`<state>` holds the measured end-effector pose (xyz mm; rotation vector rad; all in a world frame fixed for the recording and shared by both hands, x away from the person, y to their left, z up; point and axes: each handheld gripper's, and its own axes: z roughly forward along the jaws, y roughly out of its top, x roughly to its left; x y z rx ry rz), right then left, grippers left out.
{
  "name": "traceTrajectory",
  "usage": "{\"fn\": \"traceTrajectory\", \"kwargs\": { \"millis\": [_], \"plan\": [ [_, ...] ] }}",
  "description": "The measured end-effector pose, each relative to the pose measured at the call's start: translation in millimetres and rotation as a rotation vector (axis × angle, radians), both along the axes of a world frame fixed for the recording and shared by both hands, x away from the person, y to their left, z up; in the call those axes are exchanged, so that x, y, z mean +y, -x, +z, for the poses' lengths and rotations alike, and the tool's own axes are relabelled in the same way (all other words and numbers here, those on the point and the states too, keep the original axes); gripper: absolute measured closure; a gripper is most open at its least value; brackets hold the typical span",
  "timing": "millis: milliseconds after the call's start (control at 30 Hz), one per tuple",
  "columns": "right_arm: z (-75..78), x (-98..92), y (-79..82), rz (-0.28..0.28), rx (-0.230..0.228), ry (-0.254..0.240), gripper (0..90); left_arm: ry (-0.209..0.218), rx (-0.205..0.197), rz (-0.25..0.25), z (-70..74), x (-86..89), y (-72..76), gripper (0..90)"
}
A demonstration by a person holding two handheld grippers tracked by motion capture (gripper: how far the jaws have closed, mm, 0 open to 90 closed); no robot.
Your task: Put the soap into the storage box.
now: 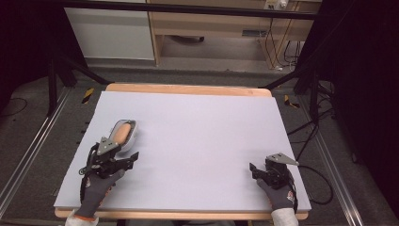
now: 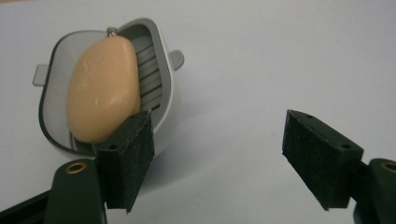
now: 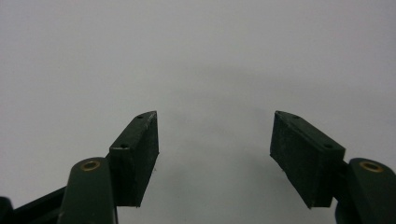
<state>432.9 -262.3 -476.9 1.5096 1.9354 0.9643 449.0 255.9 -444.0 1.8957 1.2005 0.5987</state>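
High view first: a pale sheet (image 1: 197,141) covers the wooden desk (image 1: 188,88), and a person's two gloved hands come in from the near edge. The left gripper (image 1: 123,161) sits at the near-left part of the sheet, jaws spread and pointing up toward the far side. Just ahead of those jaws, slightly to their left, lies a grey soap dish (image 1: 133,129) with a peach-coloured bar of soap (image 1: 121,132) inside it. The right gripper (image 1: 255,169) rests at the near-right, well apart from the dish, grey three-cornered plate on top. Nothing lies between the two grippers but bare sheet. Beyond the desk, a dark frame, floor rails, cables and a wooden cabinet (image 1: 226,23) ring the scene.

Over to the left gripper view: the jaws stand released, wide apart, nothing between them. The soap dish (image 2: 168,88) sits just beyond the left jaw, whose tip overlaps the dish's near end and hides part of it. The soap (image 2: 103,88) lies lengthwise, covering most of the ribbed floor; small tabs stick out from each side of the dish. Ahead of the right jaw, plain sheet.

Right gripper view now: jaws released here as well, gaping over the sheet (image 3: 201,56), with only soft shadow ahead of them and no object in their path.
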Motion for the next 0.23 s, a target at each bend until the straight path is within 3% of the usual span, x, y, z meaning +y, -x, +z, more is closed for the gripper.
{"fn": "traceTrajectory", "kwargs": {
  "millis": [67,133,233],
  "plan": [
    [-0.1,0.1,-0.1,0.000,-0.001,0.001,31.5,-0.003,0.015,-0.011,-5.2,-0.9,2.4,23.9],
    [-0.1,-1.0,-0.5,0.000,0.003,-0.003,30.9,-0.034,0.030,-0.034,-11.6,-1.3,6.4,23.3],
    [-1.0,-2.1,-1.5,-0.002,0.003,0.006,30.7,-0.043,0.033,-0.030,-14.4,-0.1,8.9,22.7]
  ]
}}
